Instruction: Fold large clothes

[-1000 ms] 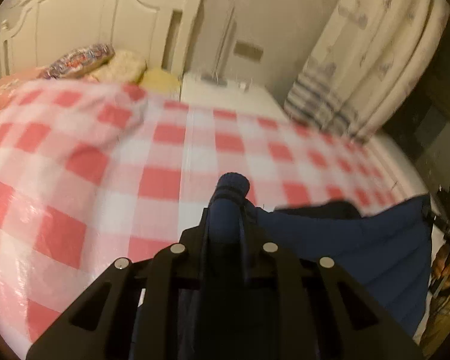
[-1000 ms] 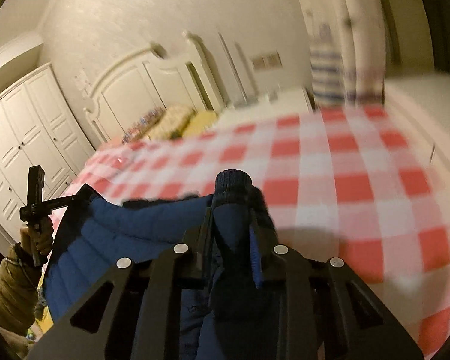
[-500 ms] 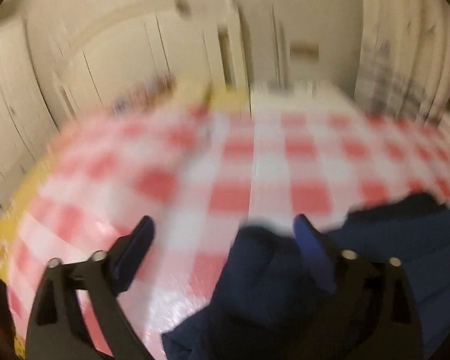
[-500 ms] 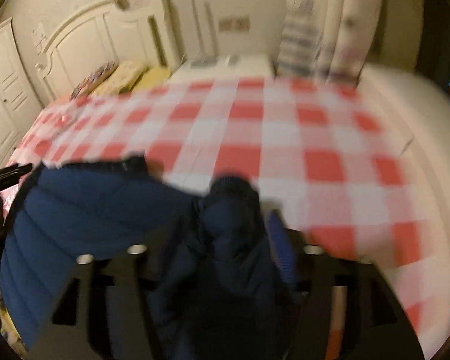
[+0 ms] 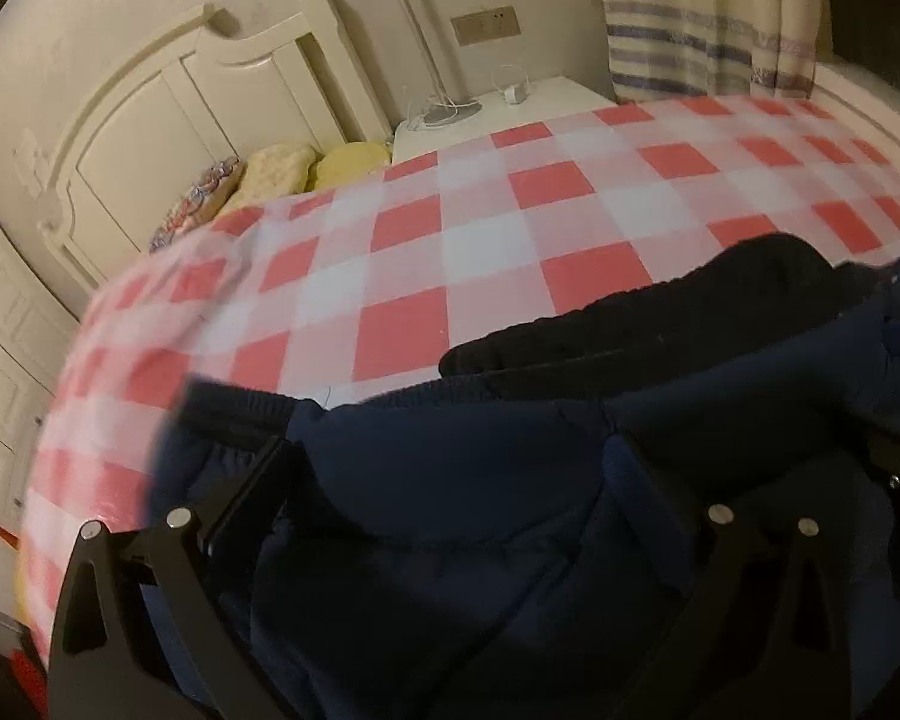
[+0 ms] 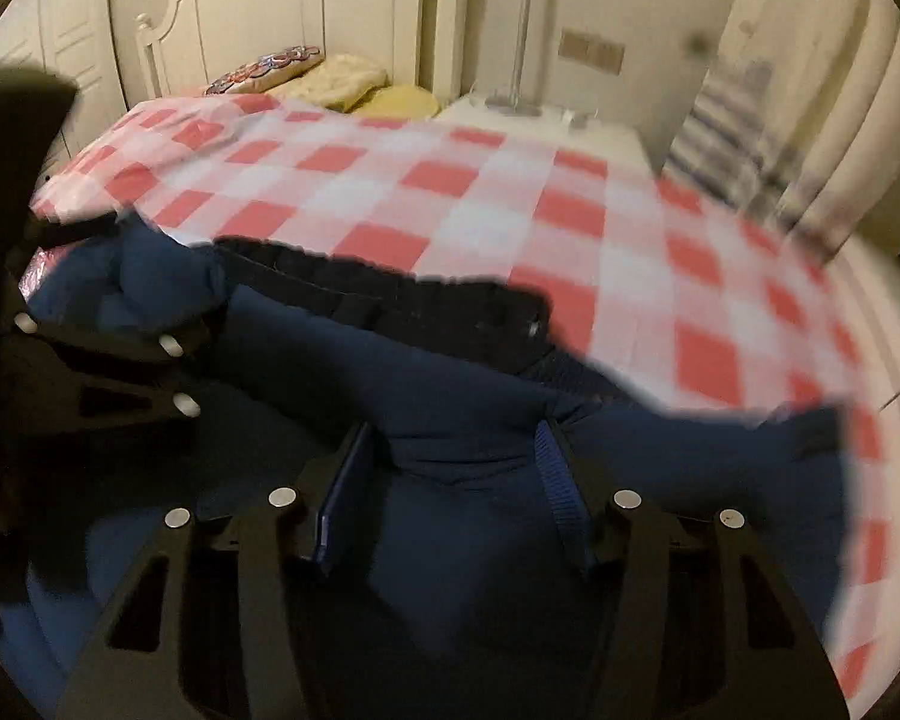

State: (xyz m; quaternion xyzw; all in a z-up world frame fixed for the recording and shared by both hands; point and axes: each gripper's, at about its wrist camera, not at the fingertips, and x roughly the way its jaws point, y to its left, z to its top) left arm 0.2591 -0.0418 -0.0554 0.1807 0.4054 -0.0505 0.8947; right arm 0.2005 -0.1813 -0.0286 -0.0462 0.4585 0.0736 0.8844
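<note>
Jacket [image 5: 510, 480], navy and puffy, lies across the near edge of the checked bedspread [image 5: 480, 252], long axis sideways. Left gripper [image 5: 450, 468] stands wide open over it; right gripper [image 6: 450, 468] is closing around a fold (both equally near).

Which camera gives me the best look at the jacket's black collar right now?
The left wrist view: the black collar runs unobstructed across the frame against the checked bedspread. In the right wrist view, the collar is blurred.

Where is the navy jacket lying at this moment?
In both wrist views the navy jacket lies on the near edge of the red-checked bedspread, far from the pillows at the headboard.
</note>
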